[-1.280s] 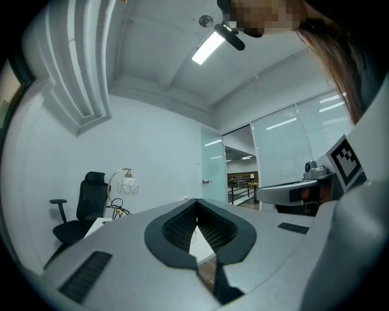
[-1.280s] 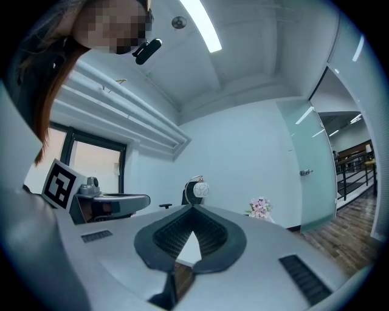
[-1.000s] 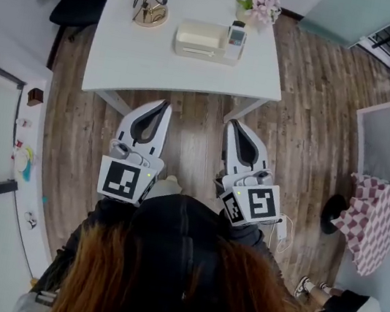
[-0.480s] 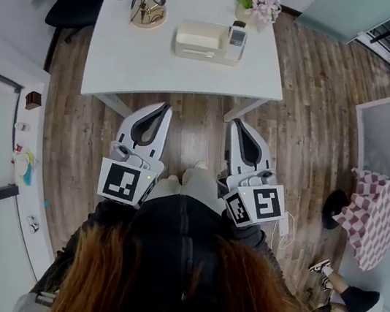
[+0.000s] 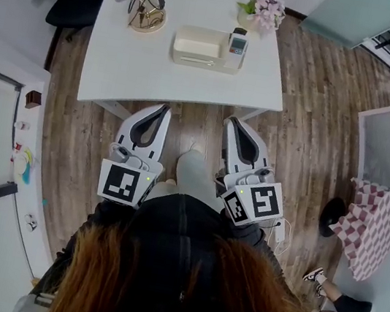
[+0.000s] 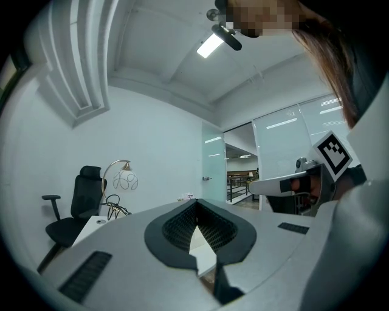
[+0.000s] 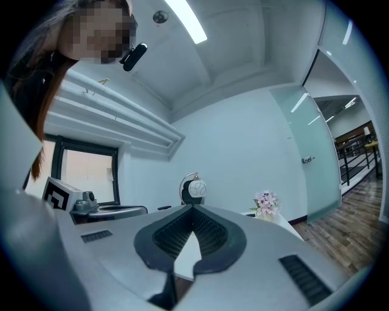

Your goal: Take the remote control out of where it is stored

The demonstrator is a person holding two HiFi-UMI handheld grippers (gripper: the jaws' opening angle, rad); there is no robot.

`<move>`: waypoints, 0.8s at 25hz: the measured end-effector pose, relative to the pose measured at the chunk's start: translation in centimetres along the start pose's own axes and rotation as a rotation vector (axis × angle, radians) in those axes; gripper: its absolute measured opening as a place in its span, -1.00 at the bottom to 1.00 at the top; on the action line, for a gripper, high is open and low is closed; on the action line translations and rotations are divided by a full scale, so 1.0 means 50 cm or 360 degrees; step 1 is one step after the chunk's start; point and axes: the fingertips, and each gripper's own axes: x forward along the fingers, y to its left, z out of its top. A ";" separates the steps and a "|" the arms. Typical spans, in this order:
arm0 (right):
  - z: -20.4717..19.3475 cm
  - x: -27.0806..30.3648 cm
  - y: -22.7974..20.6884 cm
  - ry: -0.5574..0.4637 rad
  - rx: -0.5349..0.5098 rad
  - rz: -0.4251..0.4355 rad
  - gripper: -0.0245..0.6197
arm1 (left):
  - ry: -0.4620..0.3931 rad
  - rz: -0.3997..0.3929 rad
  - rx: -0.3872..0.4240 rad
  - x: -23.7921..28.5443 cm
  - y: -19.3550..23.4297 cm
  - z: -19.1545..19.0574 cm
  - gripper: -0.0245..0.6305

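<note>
The remote control point(image 5: 236, 44) is grey with a small screen and stands upright in a slot at the right end of a cream storage box point(image 5: 197, 46) on the white table point(image 5: 121, 65). My left gripper point(image 5: 166, 106) and right gripper point(image 5: 229, 119) hang side by side over the wooden floor, just short of the table's front edge. Both point toward the table and both are shut with nothing between the jaws. In the left gripper view the left gripper's tips point(image 6: 196, 200) meet, and in the right gripper view the right gripper's tips point(image 7: 193, 208) meet.
On the table's far left stand a gold dish with a wire lamp point(image 5: 146, 14), and at the far right a pot of pink flowers point(image 5: 266, 8). A black office chair point(image 5: 64, 7) stands left of the table. A checkered seat point(image 5: 368, 225) and a person point(image 5: 347, 310) are at the right.
Both grippers have come closer to the table's front edge, still shut. The table sits lower in the head view, and a knee now shows between the grippers.
</note>
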 end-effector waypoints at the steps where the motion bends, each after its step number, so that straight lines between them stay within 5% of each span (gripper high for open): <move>1: 0.006 0.010 -0.008 -0.0007 -0.0004 0.0011 -0.88 | 0.0001 0.0007 0.0000 0.013 0.005 0.002 -0.90; 20: 0.080 0.220 -0.251 -0.0003 -0.0003 0.0160 -0.88 | -0.0048 0.0175 -0.0011 0.299 0.048 0.074 -0.90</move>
